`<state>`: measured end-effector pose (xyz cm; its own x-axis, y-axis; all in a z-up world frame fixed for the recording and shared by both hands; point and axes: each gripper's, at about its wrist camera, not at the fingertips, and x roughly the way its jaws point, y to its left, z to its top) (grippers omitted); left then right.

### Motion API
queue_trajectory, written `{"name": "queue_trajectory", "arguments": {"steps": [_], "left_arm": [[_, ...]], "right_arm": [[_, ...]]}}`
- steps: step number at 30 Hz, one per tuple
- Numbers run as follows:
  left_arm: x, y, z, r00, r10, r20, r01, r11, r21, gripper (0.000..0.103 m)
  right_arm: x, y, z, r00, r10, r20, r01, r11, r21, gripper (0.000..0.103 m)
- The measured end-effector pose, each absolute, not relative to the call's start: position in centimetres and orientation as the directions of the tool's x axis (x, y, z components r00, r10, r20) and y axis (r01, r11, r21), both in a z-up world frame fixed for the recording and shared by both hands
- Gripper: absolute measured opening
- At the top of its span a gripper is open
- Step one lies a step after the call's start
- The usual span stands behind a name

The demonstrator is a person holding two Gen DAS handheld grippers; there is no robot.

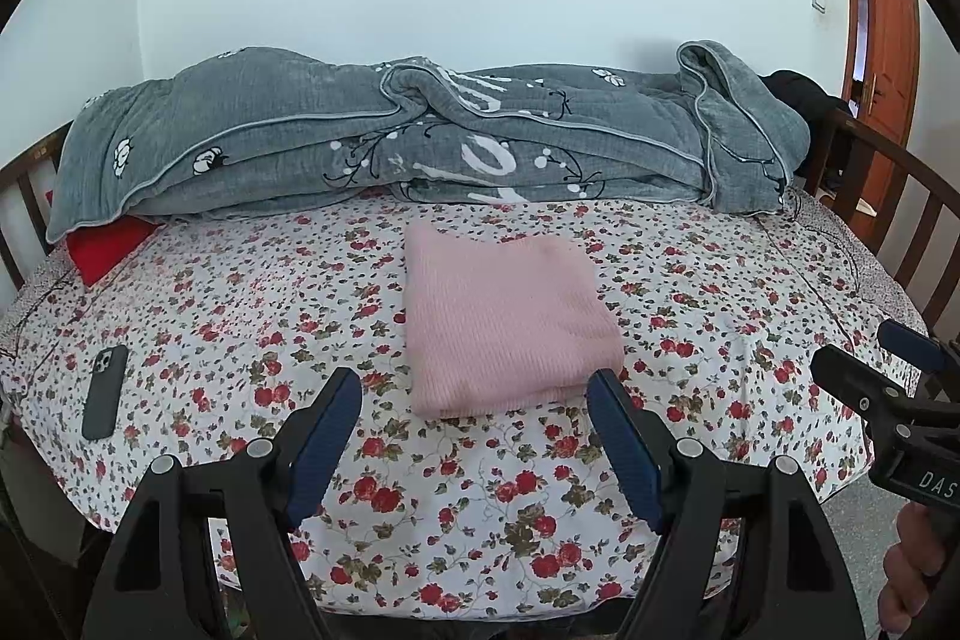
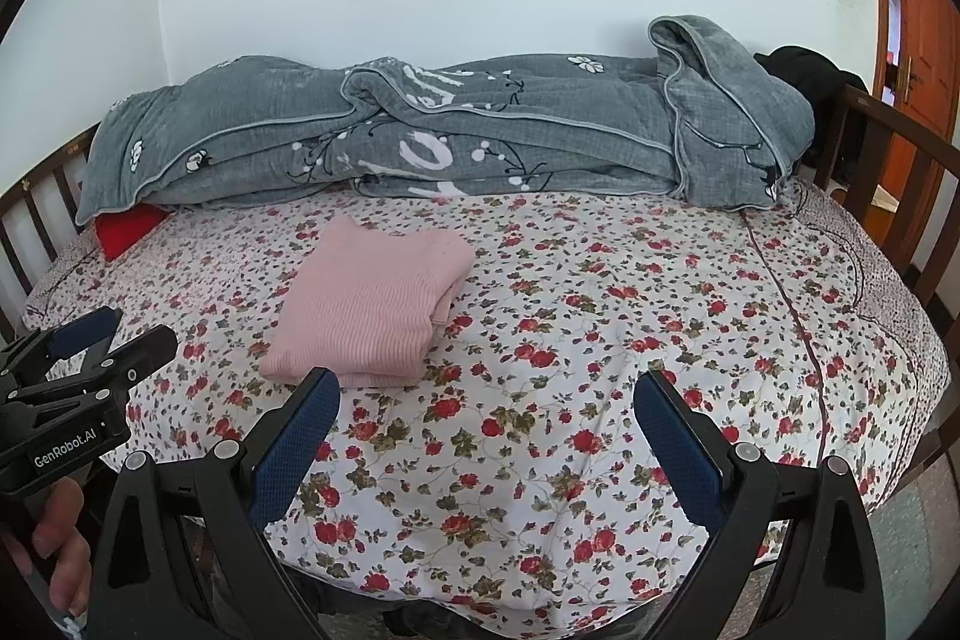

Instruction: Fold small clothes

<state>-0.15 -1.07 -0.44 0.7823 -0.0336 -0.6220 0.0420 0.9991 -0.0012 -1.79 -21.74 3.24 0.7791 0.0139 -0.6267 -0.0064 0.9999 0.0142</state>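
Pink ribbed knit garment (image 1: 504,316), folded, lies mid-bed on floral sheet (image 1: 690,340) | soft, light, limp; likely slumps if lifted by one edge; pinch near corners | left gripper (image 1: 474,418) jaws apart, empty | right gripper (image 2: 486,418) jaws apart, empty

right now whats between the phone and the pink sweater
Nothing but bare flowered sheet between the phone and the folded pink sweater, as the left wrist view shows.
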Motion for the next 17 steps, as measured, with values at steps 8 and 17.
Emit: {"name": "queue_trajectory", "arguments": {"steps": [8,17], "left_arm": [[-0.12,-0.97,-0.41,0.782,-0.035,-0.622,0.044,0.999,-0.001,0.076],[0.03,-0.89,-0.16,0.782,-0.034,-0.623,0.044,0.999,0.001,0.078]], "right_arm": [[-1.85,-21.75,3.29,0.779,0.015,-0.626,-0.006,1.000,0.016,0.097],[-1.93,-21.47,3.33,0.782,0.014,-0.624,-0.006,1.000,0.015,0.097]]}}
